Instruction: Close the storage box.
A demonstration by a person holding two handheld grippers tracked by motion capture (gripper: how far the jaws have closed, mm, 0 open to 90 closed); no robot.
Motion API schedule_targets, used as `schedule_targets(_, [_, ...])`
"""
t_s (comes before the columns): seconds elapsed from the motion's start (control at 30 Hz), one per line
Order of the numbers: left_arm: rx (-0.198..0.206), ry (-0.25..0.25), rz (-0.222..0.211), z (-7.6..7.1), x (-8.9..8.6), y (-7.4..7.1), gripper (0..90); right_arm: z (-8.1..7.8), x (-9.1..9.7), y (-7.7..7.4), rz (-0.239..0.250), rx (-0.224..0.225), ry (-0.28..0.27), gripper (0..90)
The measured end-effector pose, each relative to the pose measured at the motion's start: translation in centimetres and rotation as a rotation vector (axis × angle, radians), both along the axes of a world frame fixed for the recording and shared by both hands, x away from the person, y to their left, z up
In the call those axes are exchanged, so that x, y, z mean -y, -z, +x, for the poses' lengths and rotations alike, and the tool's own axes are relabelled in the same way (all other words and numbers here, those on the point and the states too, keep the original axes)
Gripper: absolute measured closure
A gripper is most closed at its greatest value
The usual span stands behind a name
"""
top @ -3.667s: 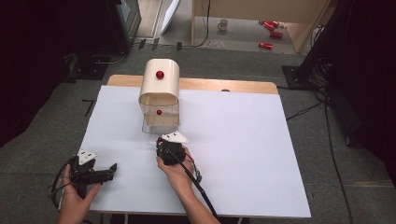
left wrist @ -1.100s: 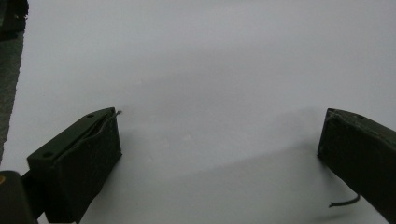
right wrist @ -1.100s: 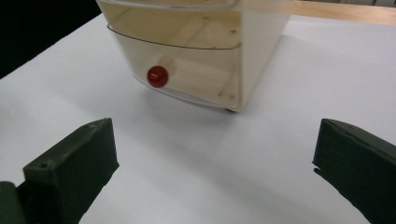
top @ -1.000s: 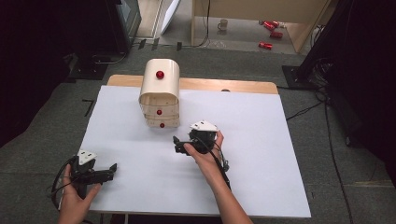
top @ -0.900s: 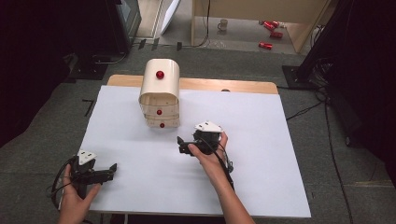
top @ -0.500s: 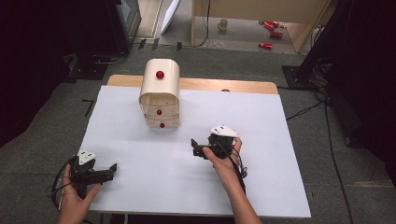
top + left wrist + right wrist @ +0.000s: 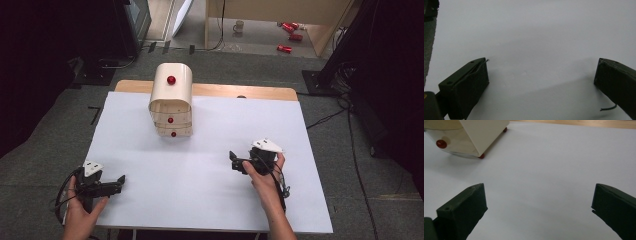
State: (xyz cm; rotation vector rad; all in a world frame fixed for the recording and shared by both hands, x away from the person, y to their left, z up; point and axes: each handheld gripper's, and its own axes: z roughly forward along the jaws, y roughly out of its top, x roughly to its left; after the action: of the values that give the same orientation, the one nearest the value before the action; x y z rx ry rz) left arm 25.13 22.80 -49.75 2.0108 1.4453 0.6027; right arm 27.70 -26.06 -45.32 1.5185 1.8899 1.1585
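I see the desk [image 7: 210, 200] from above, covered by a white sheet, with a strip of bare wood along its far edge. Toward the far left of the desk stands the cabinet [image 7: 171, 107], cream, round-topped, with three drawers stacked on its near face and a red knob on top. In the right gripper view the cabinet [image 7: 474, 135] sits at the upper left, well clear of the jaws.

My right hand-held gripper [image 7: 234, 161] hangs over the near right part of the desk, jaws pointing left toward the middle and spread wide on nothing. My left hand-held gripper [image 7: 119, 181] is at the near left corner, jaws pointing right, also spread wide with only bare sheet between them. Both are well apart from the cabinet.

Smallest are the drawer knobs [image 7: 170, 120], small red beads on the drawer fronts.
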Motion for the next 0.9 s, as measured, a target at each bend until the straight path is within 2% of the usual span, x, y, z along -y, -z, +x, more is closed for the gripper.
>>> schedule_targets(0.03, [0.0, 0.0, 0.0, 0.0, 0.0, 0.0, 0.0, 0.0, 0.0, 0.0, 0.0, 0.0, 0.0, 0.0])
schedule_targets(0.07, [0.0, 0.0, 0.0, 0.0, 0.0, 0.0, 0.0, -0.4, 1.0, -0.1, -0.001, 0.004, 0.018, 0.0])
schedule_targets(0.27, [0.0, 0.0, 0.0, 0.0, 0.0, 0.0, 0.0, -1.6, 3.8, 0.2, -0.015, 0.002, 0.07, 0.0])
schedule_targets(0.3, [0.0, 0.0, 0.0, 0.0, 0.0, 0.0, 0.0, -1.6, 3.8, 0.2, -0.015, 0.002, 0.07, 0.0])
schedule_targets(0.33, [0.001, 0.0, 0.0, 0.0, 0.0, 0.0, 0.0, -2.0, 4.7, 0.4, -0.021, -0.003, 0.086, 0.0])
schedule_targets(0.4, [0.001, -0.001, 0.0, 0.0, 0.0, 0.0, 0.0, -2.2, 5.2, 0.5, -0.022, -0.006, 0.095, 0.0])
schedule_targets(0.5, [0.001, 0.0, 0.0, 0.0, 0.0, 0.0, 0.0, -3.0, 7.1, 1.0, -0.023, -0.017, 0.132, 0.0])
schedule_targets(0.6, [0.0, 0.0, 0.0, 0.0, 0.0, 0.0, 0.0, -3.4, 7.9, 1.1, -0.014, -0.018, 0.147, 0.0])
schedule_targets(0.63, [0.001, 0.0, 0.0, 0.0, 0.0, 0.0, 0.0, -3.9, 8.9, 1.4, -0.001, -0.019, 0.172, 0.0])
schedule_targets(0.8, [0.001, 0.0, 0.001, 0.0, 0.0, 0.0, 0.0, -4.8, 10.3, 1.9, -0.001, -0.028, 0.202, 0.0])
schedule_targets(0.9, [0.001, 0.0, 0.0, 0.0, 0.0, 0.0, 0.0, -6.0, 11.8, 2.5, -0.012, -0.041, 0.23, 0.0])
